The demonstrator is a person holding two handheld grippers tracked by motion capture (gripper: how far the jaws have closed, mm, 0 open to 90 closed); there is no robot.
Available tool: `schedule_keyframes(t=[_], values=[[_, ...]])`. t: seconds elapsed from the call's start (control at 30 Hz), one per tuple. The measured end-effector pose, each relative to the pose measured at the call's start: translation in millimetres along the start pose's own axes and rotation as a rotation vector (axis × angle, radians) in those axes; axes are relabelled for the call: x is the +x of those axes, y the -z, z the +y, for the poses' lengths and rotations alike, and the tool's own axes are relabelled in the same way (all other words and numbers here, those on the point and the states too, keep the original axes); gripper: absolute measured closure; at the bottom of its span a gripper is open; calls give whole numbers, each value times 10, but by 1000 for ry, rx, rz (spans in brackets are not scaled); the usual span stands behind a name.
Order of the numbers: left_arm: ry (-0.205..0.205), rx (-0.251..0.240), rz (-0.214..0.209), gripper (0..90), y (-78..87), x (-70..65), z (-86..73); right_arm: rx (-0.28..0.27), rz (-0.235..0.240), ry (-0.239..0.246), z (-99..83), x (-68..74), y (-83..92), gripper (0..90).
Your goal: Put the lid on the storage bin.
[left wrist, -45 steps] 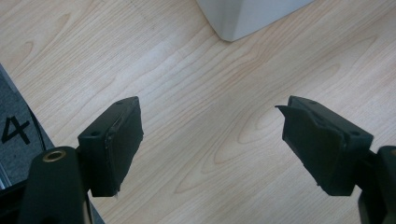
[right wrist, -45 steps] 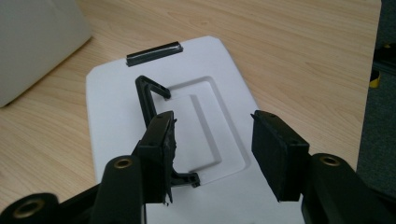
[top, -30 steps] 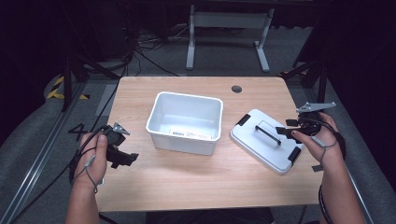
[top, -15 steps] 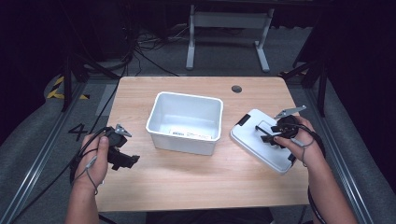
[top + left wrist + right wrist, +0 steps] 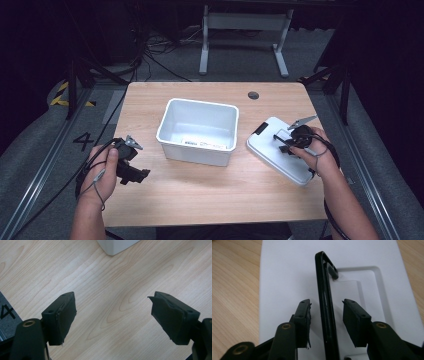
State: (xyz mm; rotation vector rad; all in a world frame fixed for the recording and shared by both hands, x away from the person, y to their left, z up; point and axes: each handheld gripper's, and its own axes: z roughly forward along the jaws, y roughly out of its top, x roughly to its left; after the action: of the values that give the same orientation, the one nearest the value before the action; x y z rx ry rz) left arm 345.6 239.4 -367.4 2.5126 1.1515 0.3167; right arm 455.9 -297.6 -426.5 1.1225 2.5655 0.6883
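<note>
Starting from the largest item: a wooden table [image 5: 200,190] is noted, with a white bin [image 5: 199,131] standing open near its middle and a white lid [image 5: 280,156] lying flat on the tabletop just to the right of the bin, apart from it. The lid's black handle [image 5: 325,307] is seen standing up from a recessed panel.

The right gripper [image 5: 325,322] is positioned over the lid with the handle bar between its jaws. The jaws have just been closing — a gap is still visible on either side of the bar, so the pads are not yet pressed on it. The left gripper [image 5: 112,320] is held spread wide over bare wood at the table's left, with nothing between its pads and a corner of the bin seen beyond it.

Risks judged from this position:
- The handle is thin and runs slightly off-centre between the pads; an uneven closure could push it sideways and fold it down into its recess.
- A grip taken on one part of the bar could let the lid swing or tilt when lifted, so that an edge catches the bin's rim.
- The lid is unrestrained — a sideways nudge could slide it toward the table's right edge.
</note>
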Motion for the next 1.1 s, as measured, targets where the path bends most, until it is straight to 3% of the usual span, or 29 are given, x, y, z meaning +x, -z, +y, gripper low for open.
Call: schedule_keyframes(t=[0.03,0.1,0.27,0.53,0.77,1.1], values=[[0,0,0,207,0,0,0,0,0,0,0,0,0,624],[6,-1,0,207,-3,1,-6,2,-18,25,-1,-25,18,714],[0,-1,0,207,-8,12,-14,-12,-7,35,-7,-33,34,808],[-4,-1,-7,207,-28,9,-6,-26,-37,72,-13,-68,59,845],[-18,-11,-3,206,-37,17,-9,-36,-31,89,2,-68,62,847],[15,-24,3,206,11,83,-78,-134,-27,100,156,42,449,849]])
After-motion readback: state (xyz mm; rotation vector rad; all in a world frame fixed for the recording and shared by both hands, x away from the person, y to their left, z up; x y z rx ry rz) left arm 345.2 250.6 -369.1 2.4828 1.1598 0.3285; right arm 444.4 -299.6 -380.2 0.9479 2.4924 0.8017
